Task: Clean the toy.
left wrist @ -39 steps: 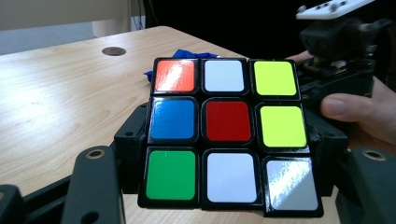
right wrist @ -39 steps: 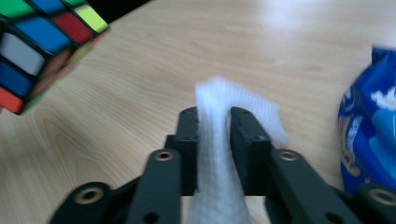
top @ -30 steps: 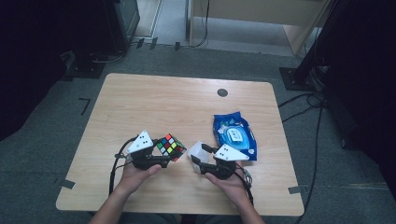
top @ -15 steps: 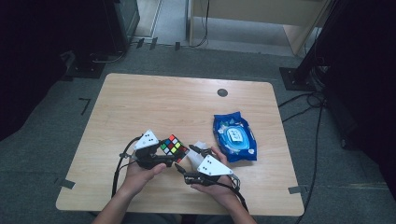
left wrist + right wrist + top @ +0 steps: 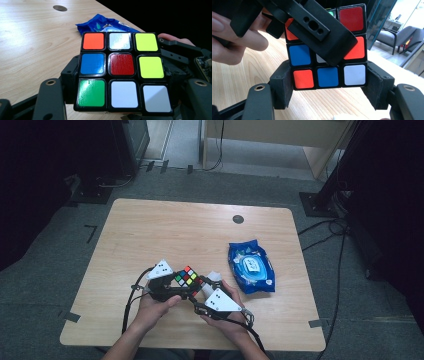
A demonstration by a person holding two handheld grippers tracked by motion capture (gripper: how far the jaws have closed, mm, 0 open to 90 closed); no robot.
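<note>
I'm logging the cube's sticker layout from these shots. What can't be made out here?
- Rubik's cube, right gripper view: the left gripper's black jaw crosses this face, covering several stickers.
- Same cube, high view: stickers too small to read surely.
- Cube's bottom edge, left gripper view: cut off by the frame.
- Blue wipes pack, left gripper view: the cube hides its near part; label print too small in the high view.
</note>
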